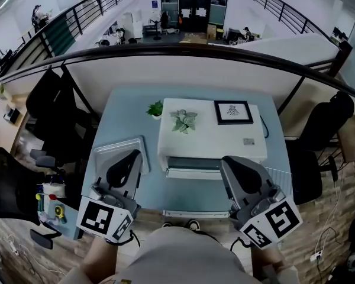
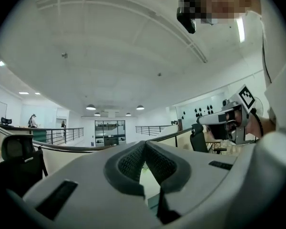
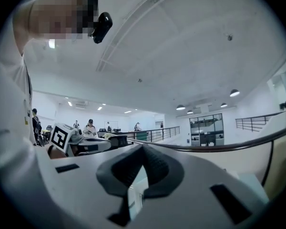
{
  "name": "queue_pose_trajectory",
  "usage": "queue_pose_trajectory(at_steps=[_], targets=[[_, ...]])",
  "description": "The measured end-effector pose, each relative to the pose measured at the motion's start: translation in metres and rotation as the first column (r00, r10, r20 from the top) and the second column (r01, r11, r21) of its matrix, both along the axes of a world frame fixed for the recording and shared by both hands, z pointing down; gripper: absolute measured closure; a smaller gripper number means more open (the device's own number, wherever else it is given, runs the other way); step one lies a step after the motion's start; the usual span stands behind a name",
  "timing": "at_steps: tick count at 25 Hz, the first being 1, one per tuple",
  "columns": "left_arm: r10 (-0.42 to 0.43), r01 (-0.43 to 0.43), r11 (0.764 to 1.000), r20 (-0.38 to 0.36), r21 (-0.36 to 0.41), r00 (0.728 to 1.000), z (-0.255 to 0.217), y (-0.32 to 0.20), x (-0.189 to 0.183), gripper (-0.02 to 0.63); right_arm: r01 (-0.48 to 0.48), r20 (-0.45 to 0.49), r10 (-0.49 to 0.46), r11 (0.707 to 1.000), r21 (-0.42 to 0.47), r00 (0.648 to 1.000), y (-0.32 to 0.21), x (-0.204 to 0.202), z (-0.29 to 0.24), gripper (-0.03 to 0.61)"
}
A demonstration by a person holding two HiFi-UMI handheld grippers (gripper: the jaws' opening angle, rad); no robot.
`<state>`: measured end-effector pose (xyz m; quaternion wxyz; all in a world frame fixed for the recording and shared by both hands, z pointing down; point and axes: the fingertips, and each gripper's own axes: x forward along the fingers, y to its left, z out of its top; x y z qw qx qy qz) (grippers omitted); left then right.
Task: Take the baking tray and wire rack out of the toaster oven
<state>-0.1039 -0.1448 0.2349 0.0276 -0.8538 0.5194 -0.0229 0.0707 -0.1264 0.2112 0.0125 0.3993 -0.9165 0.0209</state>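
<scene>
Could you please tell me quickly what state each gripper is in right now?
Left gripper: closed, holding nothing.
Right gripper: closed, holding nothing.

Both grippers held level, jaws closed and empty

In the head view the left gripper (image 1: 132, 156) and the right gripper (image 1: 228, 160) sit low in the frame, well apart and at about the same height. Each points forward, away from the person's torso (image 1: 177, 256). The left marker cube (image 1: 105, 219) and the right marker cube (image 1: 272, 222) sit at the near ends. Behind them the left forearm (image 1: 97, 259) and the right forearm (image 1: 269, 262) run back to the bottom edge. In the left gripper view its ribbed pads (image 2: 128, 163) meet at the tip with nothing between them. The right gripper view shows the same of its own pads (image 3: 155, 168). Each gripper view catches the other gripper off to one side.
</scene>
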Motion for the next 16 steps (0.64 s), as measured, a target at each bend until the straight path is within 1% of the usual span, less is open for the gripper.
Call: queue_pose_trajectory(at_steps=[9, 16], targets=[[-0.035, 0.035, 0.999, -0.028, -0.003, 0.999, -0.002, 0.000, -0.015, 0.609, 0.002, -0.001, -0.003, 1.000, -0.020, 1.000, -0.003, -0.001, 0.007, 0.575], [-0.042, 0.042, 0.999, -0.024, -0.006, 0.999, 0.002, 0.000, -0.018, 0.609, -0.008, 0.007, 0.008, 1.000, -0.026, 1.000, -0.005, 0.005, 0.009, 0.575]])
